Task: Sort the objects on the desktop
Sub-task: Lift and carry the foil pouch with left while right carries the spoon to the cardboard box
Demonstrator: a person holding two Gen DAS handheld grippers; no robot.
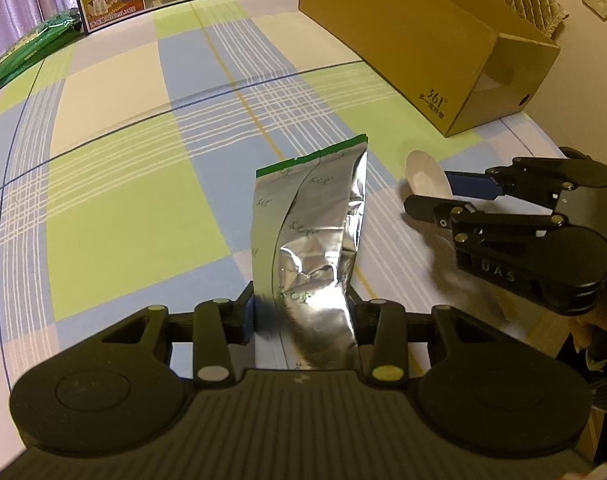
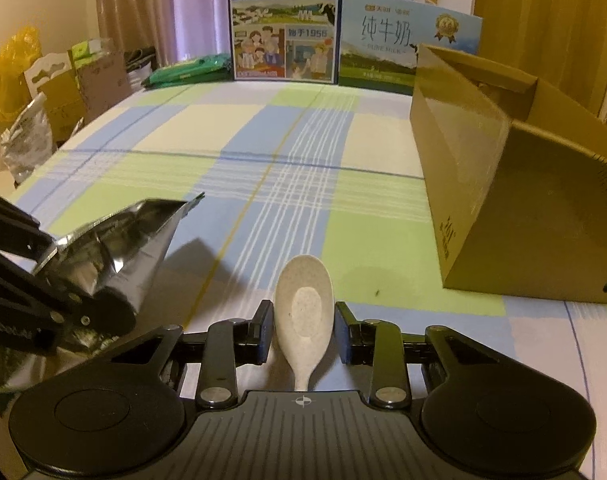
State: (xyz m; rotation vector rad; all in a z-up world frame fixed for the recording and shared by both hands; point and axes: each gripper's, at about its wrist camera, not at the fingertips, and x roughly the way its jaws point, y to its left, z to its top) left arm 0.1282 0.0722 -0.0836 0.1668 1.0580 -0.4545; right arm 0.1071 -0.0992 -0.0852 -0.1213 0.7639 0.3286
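A silver foil pouch (image 1: 311,232) with a green top edge stands up between the fingers of my left gripper (image 1: 301,308), which is shut on its lower part. In the right wrist view the same pouch (image 2: 115,240) hangs at the left in the left gripper (image 2: 63,280), above the cloth. A white speckled spoon (image 2: 305,300) lies bowl forward in my right gripper (image 2: 303,328), which is shut on it. Seen from the left wrist, the spoon (image 1: 423,176) and right gripper (image 1: 427,188) are just right of the pouch. An open cardboard box (image 2: 503,184) stands to the right.
A checked tablecloth (image 2: 263,152) covers the table. Two milk cartons (image 2: 285,20) (image 2: 407,40) and a green packet (image 2: 187,70) line the far edge. Cardboard boxes and bags (image 2: 63,88) are stacked beyond the left edge. The cardboard box (image 1: 423,40) fills the right side.
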